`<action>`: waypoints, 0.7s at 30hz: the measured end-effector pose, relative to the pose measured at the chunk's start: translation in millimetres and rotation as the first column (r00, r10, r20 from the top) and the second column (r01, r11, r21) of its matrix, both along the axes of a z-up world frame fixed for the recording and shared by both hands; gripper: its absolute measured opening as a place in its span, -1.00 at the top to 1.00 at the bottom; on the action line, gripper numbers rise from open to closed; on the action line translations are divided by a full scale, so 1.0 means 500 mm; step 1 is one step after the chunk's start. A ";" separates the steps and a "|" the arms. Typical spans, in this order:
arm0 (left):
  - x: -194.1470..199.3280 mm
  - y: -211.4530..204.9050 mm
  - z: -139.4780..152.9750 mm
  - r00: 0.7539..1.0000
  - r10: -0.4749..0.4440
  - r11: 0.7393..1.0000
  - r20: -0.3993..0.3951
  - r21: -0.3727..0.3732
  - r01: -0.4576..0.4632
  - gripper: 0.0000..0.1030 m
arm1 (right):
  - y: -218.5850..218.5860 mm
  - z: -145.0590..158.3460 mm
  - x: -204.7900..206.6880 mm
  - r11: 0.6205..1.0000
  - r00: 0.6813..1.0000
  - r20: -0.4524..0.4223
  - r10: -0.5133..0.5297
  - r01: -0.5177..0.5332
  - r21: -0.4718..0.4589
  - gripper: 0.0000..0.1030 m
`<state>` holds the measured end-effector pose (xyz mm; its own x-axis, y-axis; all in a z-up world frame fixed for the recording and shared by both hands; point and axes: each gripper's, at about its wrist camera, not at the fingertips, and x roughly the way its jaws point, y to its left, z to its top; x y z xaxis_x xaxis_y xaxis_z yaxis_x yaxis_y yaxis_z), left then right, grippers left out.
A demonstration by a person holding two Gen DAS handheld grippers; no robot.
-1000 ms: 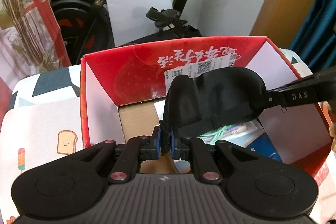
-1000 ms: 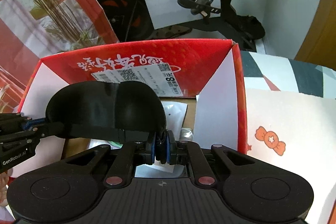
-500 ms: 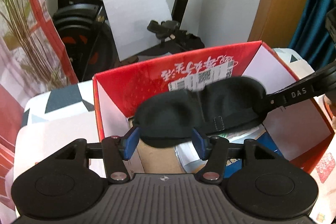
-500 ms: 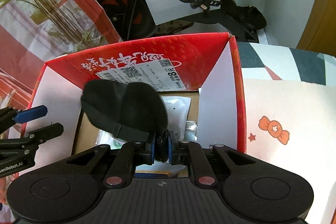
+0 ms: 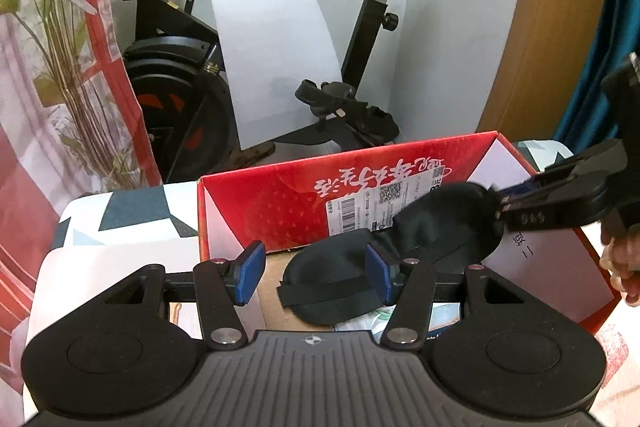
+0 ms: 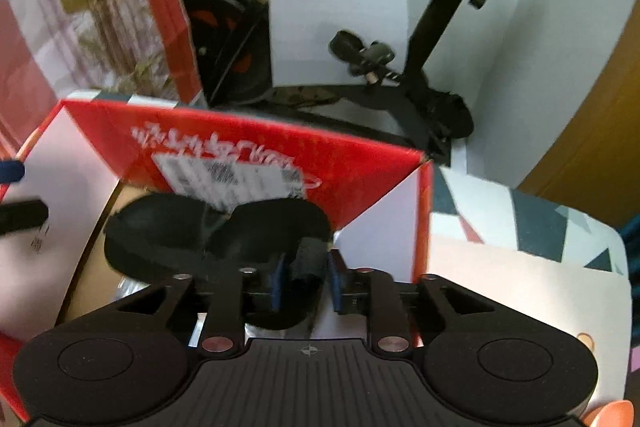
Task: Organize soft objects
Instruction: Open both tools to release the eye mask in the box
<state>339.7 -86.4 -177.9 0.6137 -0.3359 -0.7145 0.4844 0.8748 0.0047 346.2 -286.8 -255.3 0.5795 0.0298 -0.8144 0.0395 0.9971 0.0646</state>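
Sleep mask (image 5: 332,287), black, soft padded fabric, two rounded eye cups joined at a narrow bridge, with a flat elastic strap across its back. It hangs inside the open top of the red box (image 5: 280,203), one end low over the box floor, the other raised toward the box's right wall. The surface is matte and slightly crumpled at the fold.

Red box: glossy printed cardboard outside, plain white inner side walls, brown corrugated floor. A white shipping label (image 5: 360,207) with barcode sits on the inner face of the far wall. Packets lie on the floor beneath the mask; their details cannot be made out.

Left gripper (image 5: 316,277): jaws stand apart, blue pads clear of the mask, which sits just beside the right pad (image 5: 376,277) without being pinched.

Right gripper (image 6: 306,281): jaws are opening; the mask's strap end lies between the blue pads, and the picture is too blurred to confirm pressure on it. From the left wrist view, this gripper reaches in over the box's right wall at the mask's raised end.

Box rests on a tablecloth (image 5: 120,263), white with dark geometric patches. An exercise bike (image 5: 176,79) stands behind the box.
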 end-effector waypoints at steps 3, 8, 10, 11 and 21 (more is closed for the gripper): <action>-0.004 0.004 0.001 1.000 0.008 1.000 0.004 -0.005 -0.008 -0.12 | 0.006 -0.006 -0.007 0.999 0.999 -0.023 0.040 -0.039 0.037 0.59; -0.011 0.007 0.003 1.000 0.015 1.000 0.004 -0.011 -0.015 -0.12 | 0.028 -0.019 -0.005 0.997 0.997 -0.057 0.051 -0.047 0.067 0.55; -0.017 0.009 0.007 1.000 0.014 1.000 0.011 -0.009 -0.014 -0.12 | 0.038 -0.019 -0.005 0.998 0.998 -0.053 0.045 -0.043 0.047 0.45; -0.020 0.011 0.009 1.000 0.016 1.000 0.015 -0.007 -0.016 -0.12 | 0.042 -0.015 -0.007 0.999 0.998 -0.043 0.044 -0.042 0.031 0.29; -0.048 0.029 0.036 0.990 0.129 0.992 0.053 -0.011 -0.129 -0.67 | 0.053 0.081 -0.093 0.998 0.986 0.161 0.053 -0.047 -0.044 -0.91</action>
